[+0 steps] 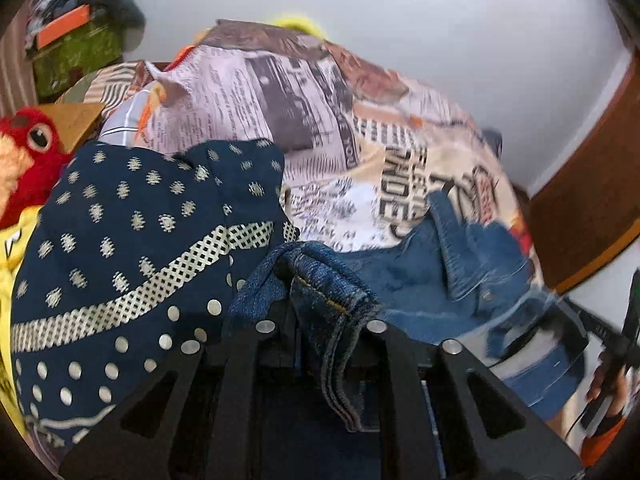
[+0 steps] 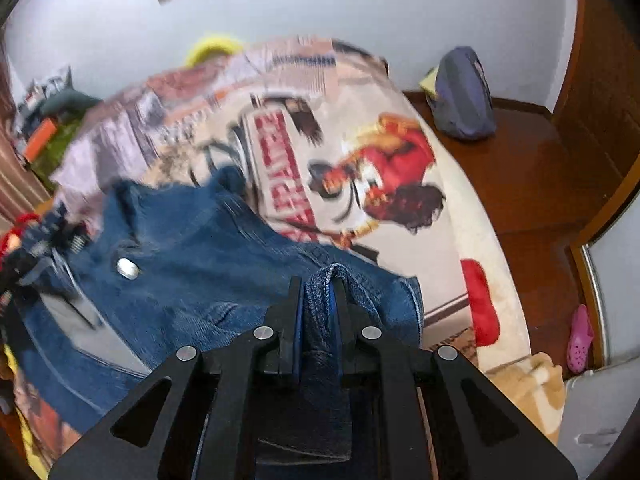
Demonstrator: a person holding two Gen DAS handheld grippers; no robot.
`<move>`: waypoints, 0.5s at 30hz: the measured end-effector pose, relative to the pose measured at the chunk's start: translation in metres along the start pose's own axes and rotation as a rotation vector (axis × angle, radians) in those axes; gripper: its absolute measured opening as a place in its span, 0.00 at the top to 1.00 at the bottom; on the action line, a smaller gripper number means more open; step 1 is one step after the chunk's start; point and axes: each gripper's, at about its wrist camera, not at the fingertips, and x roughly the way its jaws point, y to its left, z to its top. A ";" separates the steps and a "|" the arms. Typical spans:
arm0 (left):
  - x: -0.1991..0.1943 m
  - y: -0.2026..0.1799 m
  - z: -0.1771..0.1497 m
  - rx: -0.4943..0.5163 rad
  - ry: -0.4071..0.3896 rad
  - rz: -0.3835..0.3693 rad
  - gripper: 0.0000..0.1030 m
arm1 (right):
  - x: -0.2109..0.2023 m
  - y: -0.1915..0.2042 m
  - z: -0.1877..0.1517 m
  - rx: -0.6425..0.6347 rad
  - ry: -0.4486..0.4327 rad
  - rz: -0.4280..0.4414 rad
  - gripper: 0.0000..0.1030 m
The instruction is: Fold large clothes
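Observation:
Blue jeans lie spread across a bed with a newspaper-print cover. My left gripper is shut on a hemmed edge of the jeans, the denim bunched between its fingers. My right gripper is shut on another fold of the jeans, whose metal button shows at the left. The right gripper and the hand holding it show at the right edge of the left wrist view. Both views are blurred by motion.
A navy dotted garment lies left of the jeans, beside a red plush toy and something yellow. A green box with clutter stands at the back left. A grey bag and a pink shoe sit on the wooden floor on the right.

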 end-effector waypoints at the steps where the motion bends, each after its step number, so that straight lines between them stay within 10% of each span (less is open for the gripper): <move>1: 0.001 -0.001 -0.002 0.025 0.005 0.001 0.85 | 0.004 -0.002 -0.002 -0.002 0.009 -0.009 0.90; 7: -0.013 -0.015 -0.004 0.140 0.051 0.024 0.79 | -0.012 -0.008 -0.010 0.027 0.002 0.012 0.85; 12: -0.050 -0.026 -0.002 0.134 -0.052 0.067 0.33 | -0.048 -0.002 -0.015 0.043 -0.062 -0.038 0.84; 15: -0.082 -0.034 -0.005 0.158 -0.145 0.085 0.23 | -0.080 0.008 -0.020 -0.010 -0.136 -0.081 0.68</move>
